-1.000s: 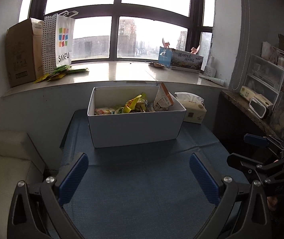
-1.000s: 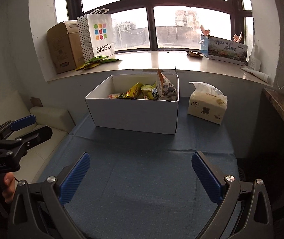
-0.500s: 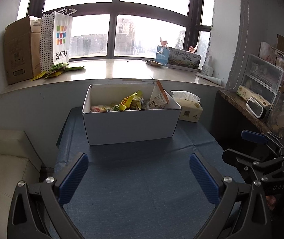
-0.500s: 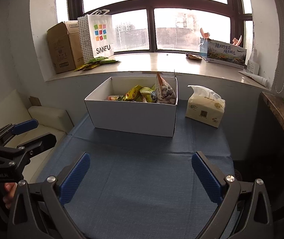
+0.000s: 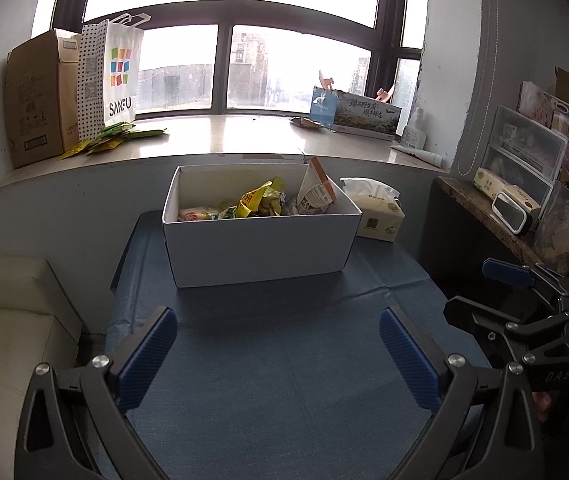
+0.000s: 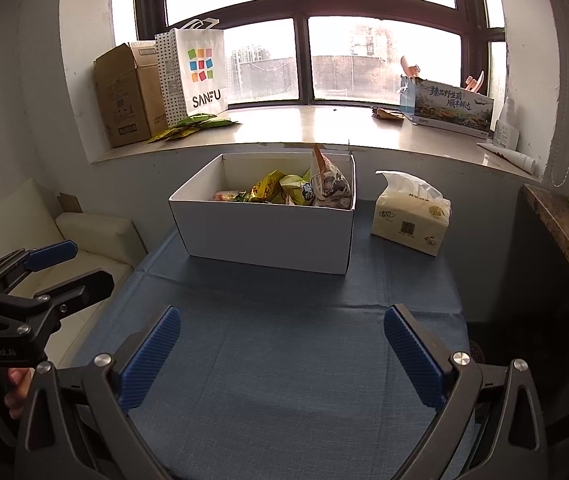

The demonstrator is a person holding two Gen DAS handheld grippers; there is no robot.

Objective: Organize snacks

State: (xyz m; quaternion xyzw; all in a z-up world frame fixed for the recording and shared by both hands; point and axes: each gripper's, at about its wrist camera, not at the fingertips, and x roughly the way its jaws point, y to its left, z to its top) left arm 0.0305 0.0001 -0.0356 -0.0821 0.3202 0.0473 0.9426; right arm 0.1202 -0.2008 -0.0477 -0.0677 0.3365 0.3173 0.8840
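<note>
Window [image 5: 224, 68] and windowsill [image 6: 324, 128] fill the back of both your views. On the sill: brown cardboard box [image 6: 124, 92] at the left, white SANFU bag [image 6: 198, 76] touching it, green and yellow packets [image 6: 192, 124] lying flat at the bag's foot, printed carton [image 6: 450, 106] far right.

Table [image 5: 284, 360] with a blue cloth sits below the sill, its near half bare. Cream sofa [image 5: 8, 320] is beside the table on your left. Side shelf with clear drawers [image 5: 524, 152] stands on your right.

White box [image 5: 260, 248] stands upright at the far end of the table, top open. Snacks [image 5: 256, 204] are all inside it: yellow and green bags piled in the middle, one orange-and-white pouch [image 6: 324, 182] tilted up against the right wall, its tip above the rim. Tissue pack [image 6: 410, 216] sits on the cloth just beside the box's right side, not touching as far as you can tell.

Your left tool [image 5: 278, 356] hovers over the near cloth, blue pads spread wide, nothing between them. Your right tool [image 6: 282, 354] is likewise spread wide over the cloth and empty. Both are well apart from the box. Each tool shows at the edge of the other's view.
</note>
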